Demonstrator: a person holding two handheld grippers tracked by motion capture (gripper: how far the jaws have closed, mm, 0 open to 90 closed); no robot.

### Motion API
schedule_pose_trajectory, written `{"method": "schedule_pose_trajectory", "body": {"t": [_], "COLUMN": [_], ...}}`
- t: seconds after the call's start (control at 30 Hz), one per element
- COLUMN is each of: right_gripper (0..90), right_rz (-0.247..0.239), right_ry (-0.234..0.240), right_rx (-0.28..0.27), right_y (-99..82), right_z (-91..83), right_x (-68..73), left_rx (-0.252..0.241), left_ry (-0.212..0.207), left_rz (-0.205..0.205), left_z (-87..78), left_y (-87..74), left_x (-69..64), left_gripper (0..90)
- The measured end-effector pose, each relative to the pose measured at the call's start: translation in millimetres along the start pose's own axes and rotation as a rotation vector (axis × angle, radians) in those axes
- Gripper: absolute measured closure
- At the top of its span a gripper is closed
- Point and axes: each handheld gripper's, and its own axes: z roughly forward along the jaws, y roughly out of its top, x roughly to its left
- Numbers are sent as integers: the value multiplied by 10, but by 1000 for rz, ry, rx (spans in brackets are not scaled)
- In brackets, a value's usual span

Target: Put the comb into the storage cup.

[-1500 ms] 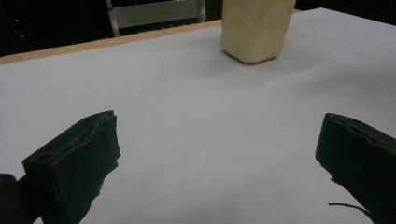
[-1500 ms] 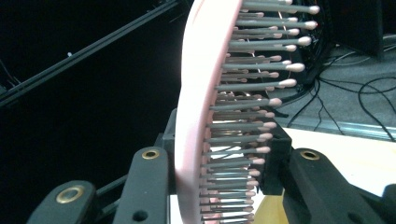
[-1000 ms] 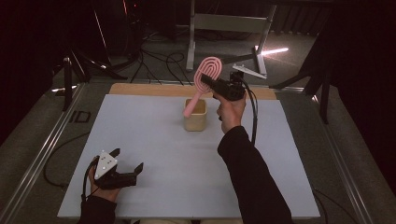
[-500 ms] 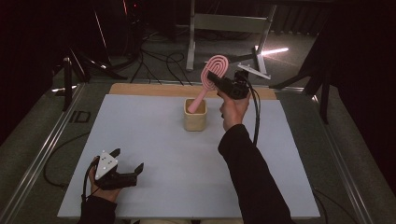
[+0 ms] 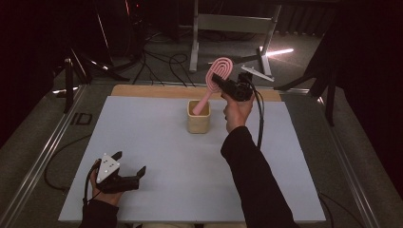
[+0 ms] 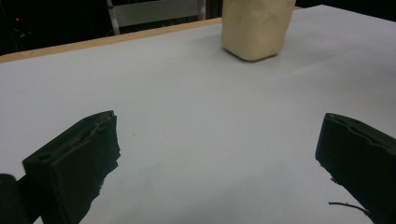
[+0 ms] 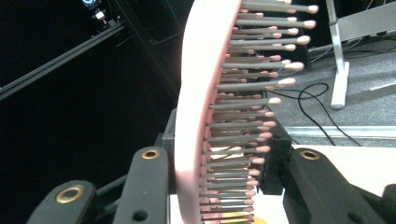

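A pink hairbrush (image 5: 221, 66) leans with its handle down in a beige cup (image 5: 198, 121) at the back middle of the white table (image 5: 157, 142). My right gripper (image 5: 223, 80) is shut on the brush head above the cup. In the right gripper view the brush (image 7: 201, 93) stands edge-on between the jaws, bristles to the right. My left gripper (image 5: 129, 162) rests open at the front left of the table with nothing between its fingers. The left gripper view shows its jaws (image 6: 219, 140) wide apart over the bare sheet, with the cup (image 6: 254, 28) far ahead.
A wooden strip (image 5: 157, 91) runs along the table's back edge. Metal rails (image 5: 43, 152) flank both sides. Cables (image 5: 161, 61) and a metal stand (image 5: 195, 38) lie on the dark floor behind. A cable (image 5: 259, 118) trails from the right gripper.
The right gripper has carried the brush head slightly to the right, with the handle still in the cup. The left gripper has not moved.
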Motion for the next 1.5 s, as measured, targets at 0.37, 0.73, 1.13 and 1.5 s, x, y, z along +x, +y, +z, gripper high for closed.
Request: {"method": "schedule_pose_trajectory", "body": {"t": [0.37,0.73,1.13,1.5], "right_gripper": [639,638,634,627], "right_rz": [-5,5,11,-12], "right_ry": [3,4,16,23], "right_rx": [10,33,56,76], "right_y": [-41,-103,-176,-257], "right_z": [38,79,112,135], "right_x": [21,-6,-15,-25], "left_rx": [3,7,7,10], "left_ry": [-1,-4,-5,-6], "left_rz": [1,3,5,7], "left_z": [-1,7,8,14], "left_y": [-4,-8,-9,-12], "left_x": [-1,-2,-3,-6], "left_gripper": [2,2,2,2]}}
